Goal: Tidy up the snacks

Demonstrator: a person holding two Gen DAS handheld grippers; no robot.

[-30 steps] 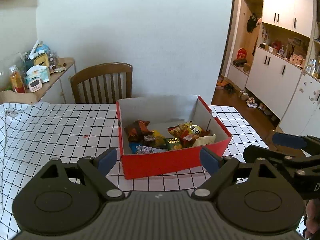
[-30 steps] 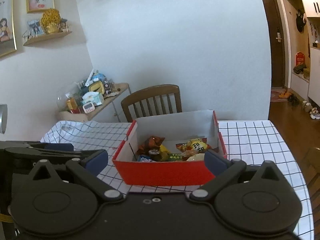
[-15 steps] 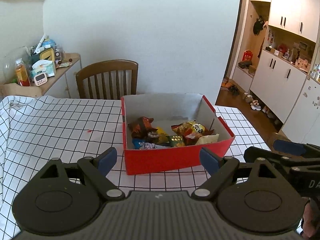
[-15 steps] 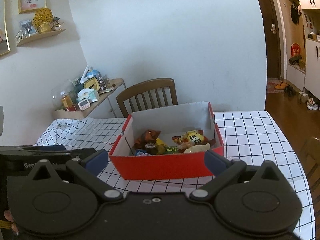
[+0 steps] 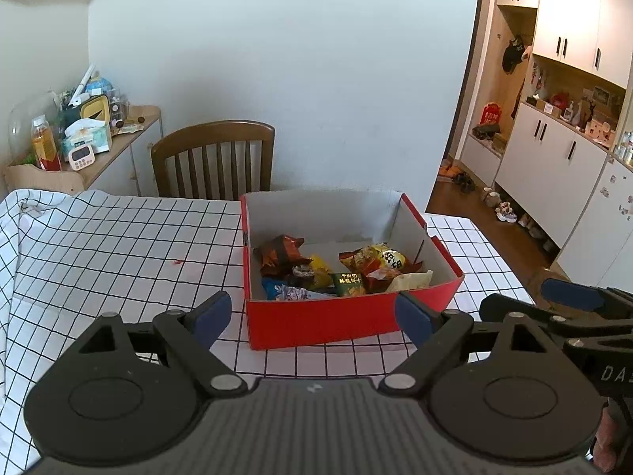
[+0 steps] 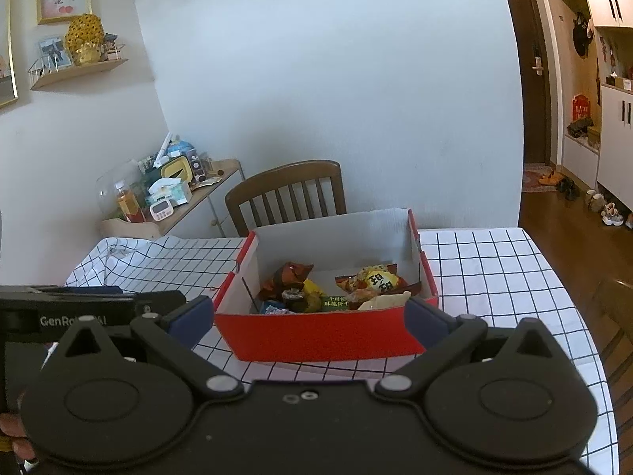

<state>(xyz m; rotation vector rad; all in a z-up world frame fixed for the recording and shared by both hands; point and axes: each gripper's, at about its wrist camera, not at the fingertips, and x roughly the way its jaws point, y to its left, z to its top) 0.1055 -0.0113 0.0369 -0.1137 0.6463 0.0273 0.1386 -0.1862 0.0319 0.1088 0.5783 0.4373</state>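
A red cardboard box (image 5: 328, 322) with a white inside stands on the checked tablecloth (image 5: 99, 245). It holds several snack packets (image 5: 340, 269), brown, yellow, green and blue. The box also shows in the right wrist view (image 6: 324, 334), with the snacks (image 6: 336, 289) inside. My left gripper (image 5: 312, 314) is open and empty, held just in front of the box's near wall. My right gripper (image 6: 308, 316) is open and empty, also in front of the box. Each gripper shows at the side of the other's view.
A wooden chair (image 5: 213, 158) stands behind the table. A side shelf (image 5: 79, 150) at the left holds bottles, tissues and a timer. White cabinets (image 5: 561, 150) and a hallway floor lie to the right, past the table's right edge (image 6: 573, 301).
Both grippers have pulled back and risen a little, so the box sits slightly farther and lower in both views. Both stay open and empty.
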